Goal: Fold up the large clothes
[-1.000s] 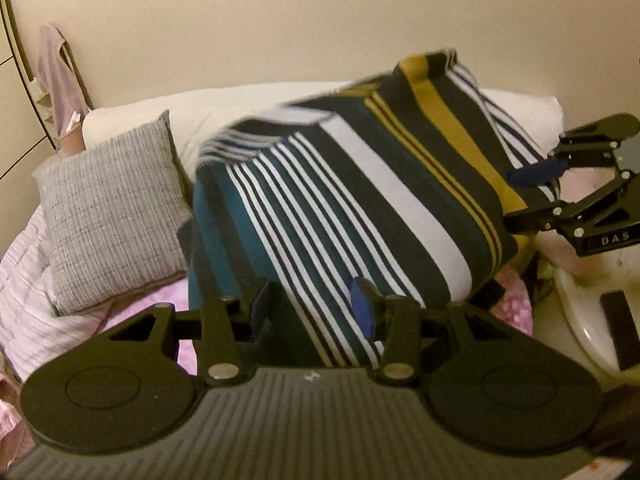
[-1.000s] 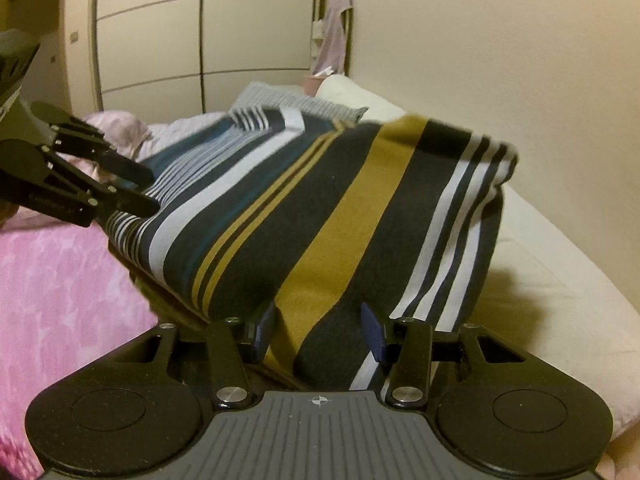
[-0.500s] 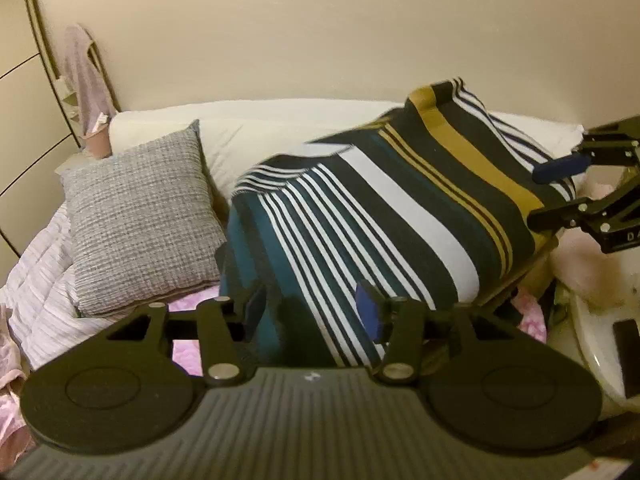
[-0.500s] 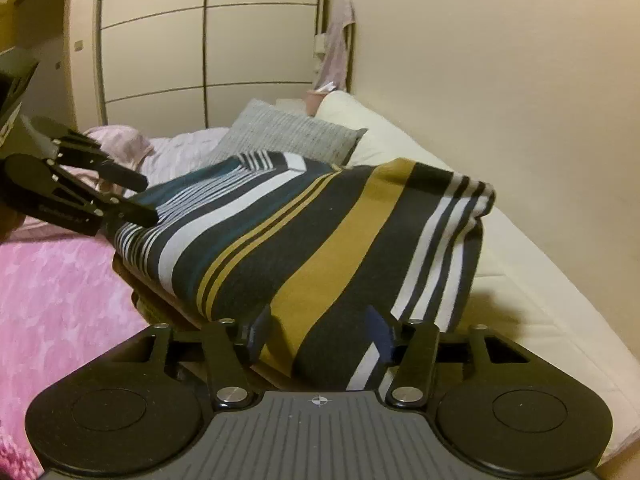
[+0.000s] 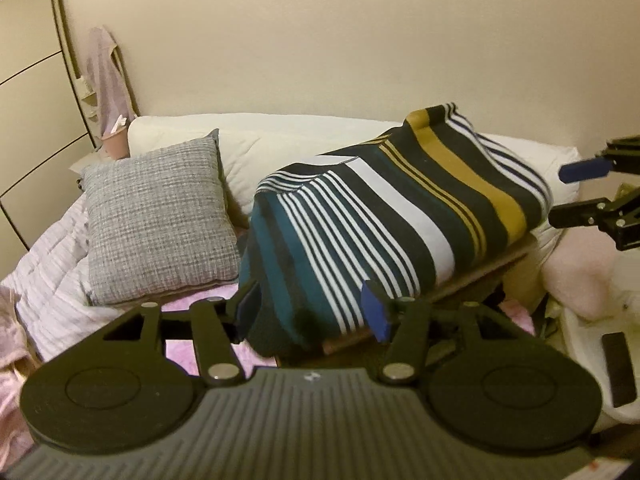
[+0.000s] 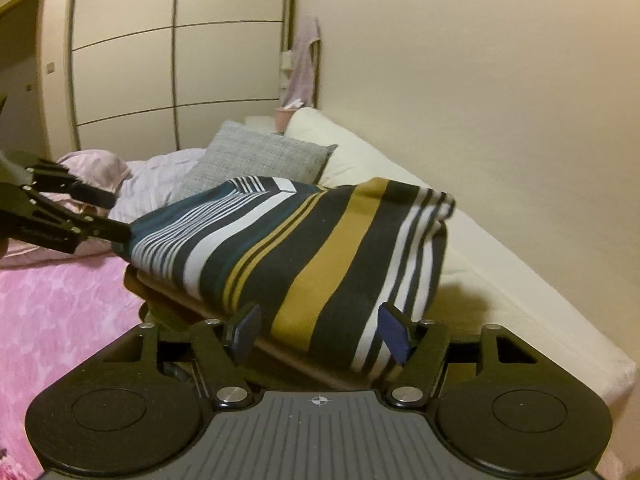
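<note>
Both grippers, the left gripper (image 5: 310, 310) and the right gripper (image 6: 320, 330), hang empty with jaws just spread wider, one at each near end of the striped garment (image 5: 384, 216), whose long axis runs between them.

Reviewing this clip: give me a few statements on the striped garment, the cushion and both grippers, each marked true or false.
1. The striped garment lies folded on a wooden board. True.
2. The left gripper is clamped on the garment. False: its jaws stand apart, having just been opening, and the pads do not press the cloth.
3. The right gripper is open. True; its jaws have just been opening too.
4. The grey cushion lies on top of the garment. False: it leans beside it, against the white bolster.
5. The garment is plain pink. False: it has teal, white, black and mustard stripes.
</note>
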A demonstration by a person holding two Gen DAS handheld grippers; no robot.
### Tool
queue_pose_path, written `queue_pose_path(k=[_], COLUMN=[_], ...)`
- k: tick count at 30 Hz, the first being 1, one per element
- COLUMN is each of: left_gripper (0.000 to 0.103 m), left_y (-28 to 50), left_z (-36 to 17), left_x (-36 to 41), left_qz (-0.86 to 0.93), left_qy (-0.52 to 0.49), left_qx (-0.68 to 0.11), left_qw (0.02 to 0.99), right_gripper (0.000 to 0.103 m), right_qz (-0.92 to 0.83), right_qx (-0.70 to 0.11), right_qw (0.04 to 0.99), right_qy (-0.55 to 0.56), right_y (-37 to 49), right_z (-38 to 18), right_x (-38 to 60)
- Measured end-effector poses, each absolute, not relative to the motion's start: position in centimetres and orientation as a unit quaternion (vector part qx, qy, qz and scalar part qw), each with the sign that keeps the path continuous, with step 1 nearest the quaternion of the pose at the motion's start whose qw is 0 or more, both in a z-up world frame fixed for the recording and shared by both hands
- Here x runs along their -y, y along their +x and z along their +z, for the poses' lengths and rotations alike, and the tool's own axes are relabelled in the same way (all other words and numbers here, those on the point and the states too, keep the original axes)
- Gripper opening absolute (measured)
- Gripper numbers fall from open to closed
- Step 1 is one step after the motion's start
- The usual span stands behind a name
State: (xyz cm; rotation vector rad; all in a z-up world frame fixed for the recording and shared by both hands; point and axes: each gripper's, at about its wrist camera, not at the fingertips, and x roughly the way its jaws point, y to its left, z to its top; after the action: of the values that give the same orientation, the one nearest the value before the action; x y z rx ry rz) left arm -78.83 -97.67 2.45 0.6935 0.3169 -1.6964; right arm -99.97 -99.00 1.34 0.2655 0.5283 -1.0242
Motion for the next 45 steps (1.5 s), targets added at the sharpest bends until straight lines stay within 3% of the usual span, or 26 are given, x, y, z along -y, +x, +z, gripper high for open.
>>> queue_pose_path(k=[2,6,11,22,45], left_gripper=[0.061,0.088,0.102,0.102,0.102], left_y=[-78.3,-77.3,-76.2,-75.2,-80.3], left_z=[2.3,1.2,0.4,1.3,1.9], left_x=[95.6,91.2,85.6,78.3,76.5], left_qz=[-0.731,-0.723,-0.712,-0.688,-0.625], left_qy=[0.292,0.282,0.265,0.241,0.253], left_qx=[-0.147,-0.180,-0.221,-0.261,-0.318], left_qw=[0.599,0.605,0.612,0.633,0.666], right_gripper=[0.067,0.077,0.082,0.085,0.085], right_qz=[-0.499,-0.534,-0.568,-0.606,-0.556], right_qx=[-0.243,-0.238,-0.236,-0.234,-0.261], right_qw=[0.821,0.794,0.756,0.705,0.741], right_qy=[0.132,0.168,0.223,0.285,0.272], right_y=[-100.0,-99.4,-97.8,-96.4,-98.0], right_z=[1.6,1.4,1.0,1.7,2.7], right_x=[96.9,92.1,86.0,78.5,78.3])
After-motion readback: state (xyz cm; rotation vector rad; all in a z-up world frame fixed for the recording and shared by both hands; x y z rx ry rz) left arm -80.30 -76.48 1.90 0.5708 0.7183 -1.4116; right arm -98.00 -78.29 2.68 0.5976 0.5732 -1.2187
